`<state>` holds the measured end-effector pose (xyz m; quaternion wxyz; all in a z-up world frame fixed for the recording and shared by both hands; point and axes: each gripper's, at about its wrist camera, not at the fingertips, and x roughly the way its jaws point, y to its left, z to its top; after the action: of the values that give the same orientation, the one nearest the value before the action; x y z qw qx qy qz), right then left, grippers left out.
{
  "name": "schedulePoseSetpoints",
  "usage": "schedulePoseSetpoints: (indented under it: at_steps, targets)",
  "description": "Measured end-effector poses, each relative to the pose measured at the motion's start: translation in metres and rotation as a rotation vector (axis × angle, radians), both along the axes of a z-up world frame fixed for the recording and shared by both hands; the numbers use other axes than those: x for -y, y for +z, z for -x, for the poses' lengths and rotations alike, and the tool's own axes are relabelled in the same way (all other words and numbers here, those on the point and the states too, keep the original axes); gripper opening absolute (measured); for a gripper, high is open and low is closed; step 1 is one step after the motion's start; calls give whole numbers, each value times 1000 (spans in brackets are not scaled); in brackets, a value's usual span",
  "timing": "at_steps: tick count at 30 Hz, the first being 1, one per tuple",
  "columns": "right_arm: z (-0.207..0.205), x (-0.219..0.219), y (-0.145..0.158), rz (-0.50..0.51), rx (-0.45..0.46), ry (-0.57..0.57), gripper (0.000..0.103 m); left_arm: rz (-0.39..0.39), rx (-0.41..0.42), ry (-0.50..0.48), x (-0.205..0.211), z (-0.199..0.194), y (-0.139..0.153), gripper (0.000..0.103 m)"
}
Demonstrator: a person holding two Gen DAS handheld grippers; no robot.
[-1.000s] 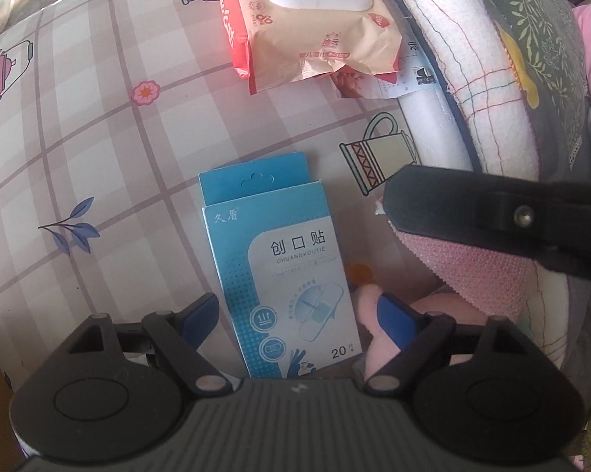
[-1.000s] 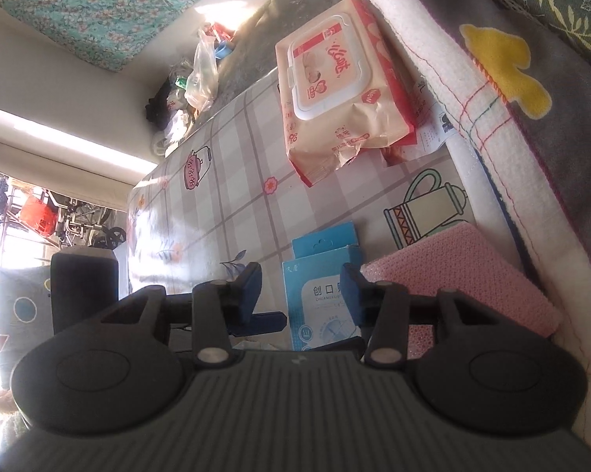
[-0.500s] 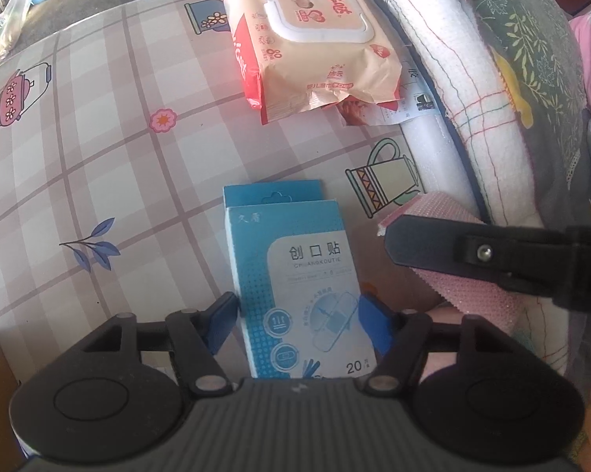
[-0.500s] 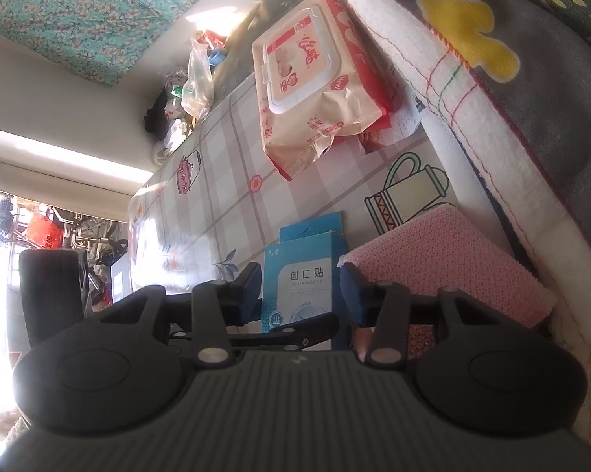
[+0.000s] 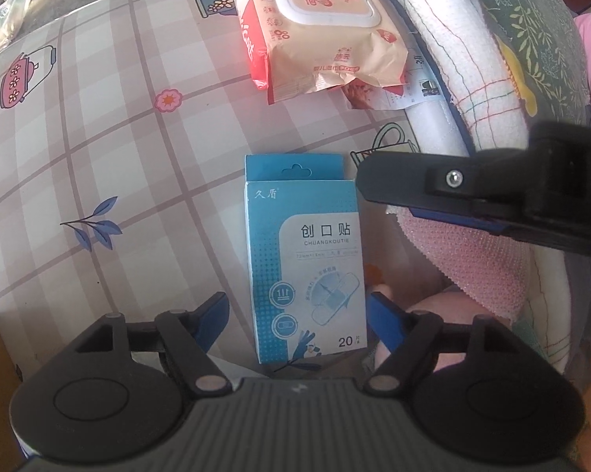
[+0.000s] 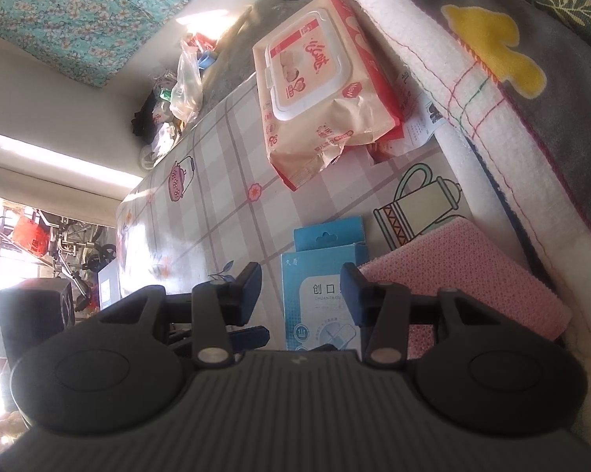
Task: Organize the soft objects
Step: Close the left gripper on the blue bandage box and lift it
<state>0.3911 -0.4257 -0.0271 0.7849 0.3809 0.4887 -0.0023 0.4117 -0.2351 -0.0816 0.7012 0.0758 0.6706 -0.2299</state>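
Observation:
A blue plaster box [image 5: 305, 259] lies flat on the checked tablecloth [image 5: 98, 137], between the open jaws of my left gripper [image 5: 297, 314]. My right gripper [image 6: 301, 289] is open above the same box [image 6: 323, 299]; one of its fingers [image 5: 405, 188] crosses the left wrist view above a pink textured cloth [image 5: 476, 255]. The pink cloth [image 6: 464, 275] lies right of the box. A wet-wipes pack [image 5: 319, 23] lies further back, also seen in the right wrist view [image 6: 319, 90]. A pink soft thing [image 5: 444, 314] shows behind my left gripper's right finger.
Folded blankets [image 5: 492, 59] in white, grey and green pile along the right side [image 6: 511, 78]. Paper leaflets [image 5: 409, 90] stick out under the wipes. A plastic bag and clutter [image 6: 177, 90] sit at the table's far end.
My left gripper has shifted so the box now lies centred between its jaws. My right gripper has moved over the box and pink cloth. Both stay open.

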Motion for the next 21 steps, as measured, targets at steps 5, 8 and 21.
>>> schedulePoseSetpoints:
  at_steps: [5, 8, 21]
  targets:
    - [-6, 6, 2, 7, 6, -9, 44, -54, 26, -36, 19, -2, -12, 84]
    - [-8, 12, -4, -9, 0, -16, 44, -70, 29, -44, 20, -5, -17, 74]
    - [-26, -1, -21, -60, -15, -4, 45, 68, 106, 25, -32, -20, 26, 73]
